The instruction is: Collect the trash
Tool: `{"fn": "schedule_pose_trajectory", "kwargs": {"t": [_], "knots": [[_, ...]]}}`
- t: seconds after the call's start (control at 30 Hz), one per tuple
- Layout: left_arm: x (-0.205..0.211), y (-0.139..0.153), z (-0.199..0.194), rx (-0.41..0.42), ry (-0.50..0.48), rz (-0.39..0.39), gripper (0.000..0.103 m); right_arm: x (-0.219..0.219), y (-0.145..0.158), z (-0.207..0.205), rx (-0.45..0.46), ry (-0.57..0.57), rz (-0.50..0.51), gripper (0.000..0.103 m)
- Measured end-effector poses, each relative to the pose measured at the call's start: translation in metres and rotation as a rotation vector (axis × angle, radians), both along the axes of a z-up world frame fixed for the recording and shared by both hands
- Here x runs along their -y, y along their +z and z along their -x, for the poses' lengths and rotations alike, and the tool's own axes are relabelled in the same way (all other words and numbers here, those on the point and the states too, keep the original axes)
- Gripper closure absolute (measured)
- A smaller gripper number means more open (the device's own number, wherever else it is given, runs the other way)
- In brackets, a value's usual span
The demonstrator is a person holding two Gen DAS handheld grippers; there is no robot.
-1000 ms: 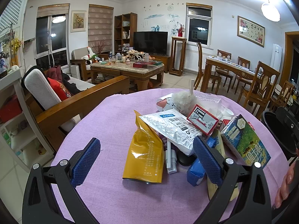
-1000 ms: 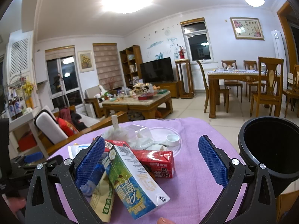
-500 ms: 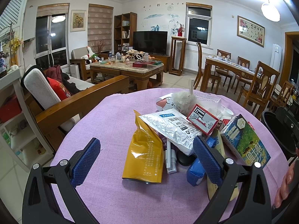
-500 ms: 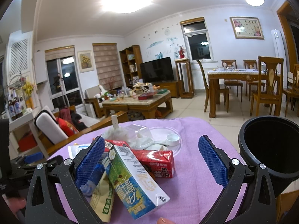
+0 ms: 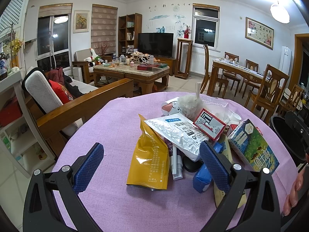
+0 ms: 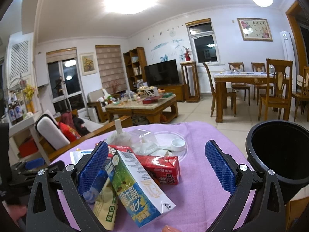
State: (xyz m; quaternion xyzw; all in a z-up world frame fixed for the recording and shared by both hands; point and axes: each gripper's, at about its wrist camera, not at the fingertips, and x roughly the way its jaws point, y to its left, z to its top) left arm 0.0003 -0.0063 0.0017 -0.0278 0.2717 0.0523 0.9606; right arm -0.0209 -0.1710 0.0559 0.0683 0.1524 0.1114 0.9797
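Trash point(image 5: 193, 135) of crinkled foil pouches and glossy cartons heaps on woven purple cloth point(image 5: 115, 131); both grippers' ribbed pads spread

Two cartons point(image 6: 139, 185) point(image 6: 162, 169), one bin point(image 6: 278, 152)

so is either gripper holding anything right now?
No. Left gripper and right gripper are both open above the trash pile, nothing between the pads.

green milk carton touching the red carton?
Touching. Right wrist view: the green milk carton leans across the red carton, overlapping it with no gap visible.
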Motion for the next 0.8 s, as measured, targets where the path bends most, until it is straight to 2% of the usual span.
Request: {"fn": "schedule_pose_trajectory", "kwargs": {"t": [0.2, 0.3, 0.4, 0.5, 0.57, 0.67, 0.8], "knots": [[-0.001, 0.000, 0.000, 0.000, -0.001, 0.008, 0.005, 0.000, 0.000, 0.000, 0.000, -0.001, 0.000, 0.004], [-0.013, 0.000, 0.003, 0.001, -0.062, 0.087, 0.005, 0.001, -0.001, -0.001, -0.009, 0.009, -0.008, 0.004], [-0.045, 0.001, 0.002, -0.040, -0.116, 0.133, 0.005, 0.013, -0.002, -0.002, -0.065, 0.054, -0.020, 0.004], [-0.071, -0.004, -0.005, -0.142, -0.153, 0.115, 0.005, 0.018, -0.007, -0.009, -0.150, 0.105, 0.038, 0.004], [-0.077, -0.008, -0.011, -0.181, -0.186, 0.123, 0.005, 0.016, -0.012, -0.013, -0.211, 0.155, 0.053, 0.004], [-0.069, -0.015, -0.025, -0.236, -0.268, 0.170, 0.005, -0.001, -0.015, -0.012, -0.237, 0.233, 0.089, 0.004], [-0.039, -0.021, -0.042, -0.282, -0.342, 0.106, 0.005, -0.040, -0.021, -0.014, -0.263, 0.291, 0.230, 0.004]]}}
